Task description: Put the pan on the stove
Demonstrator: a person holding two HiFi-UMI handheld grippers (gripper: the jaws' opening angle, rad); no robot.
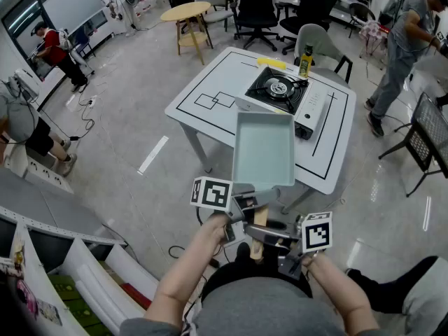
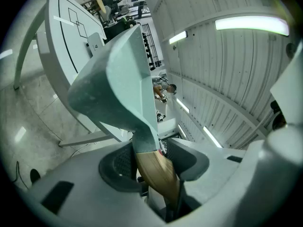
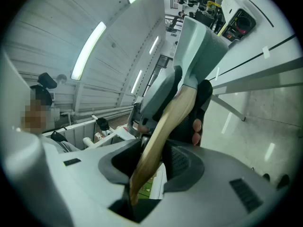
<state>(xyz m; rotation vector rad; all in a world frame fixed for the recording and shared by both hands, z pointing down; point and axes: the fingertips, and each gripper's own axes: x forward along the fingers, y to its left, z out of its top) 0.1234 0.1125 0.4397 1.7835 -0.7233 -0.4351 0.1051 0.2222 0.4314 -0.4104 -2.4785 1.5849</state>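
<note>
A pale teal rectangular pan (image 1: 264,149) hangs in the air in front of the white table (image 1: 210,82), tilted, with its wooden handle (image 1: 259,219) pointing back at me. My left gripper (image 1: 241,208) is shut on the handle near the pan. My right gripper (image 1: 276,233) is shut on the handle's rear end. The stove (image 1: 280,93), a portable gas burner, stands on the table beyond the pan. In the left gripper view the handle (image 2: 156,171) runs between the jaws up to the pan (image 2: 118,84). In the right gripper view the handle (image 3: 161,136) rises to the pan (image 3: 199,46).
A yellow-green bottle (image 1: 305,61) stands behind the stove near the table's far edge. A grey chair (image 1: 318,44) sits beyond the table and a round wooden table (image 1: 185,11) further back. A person (image 1: 402,47) walks at the right. Shelving is at my lower left.
</note>
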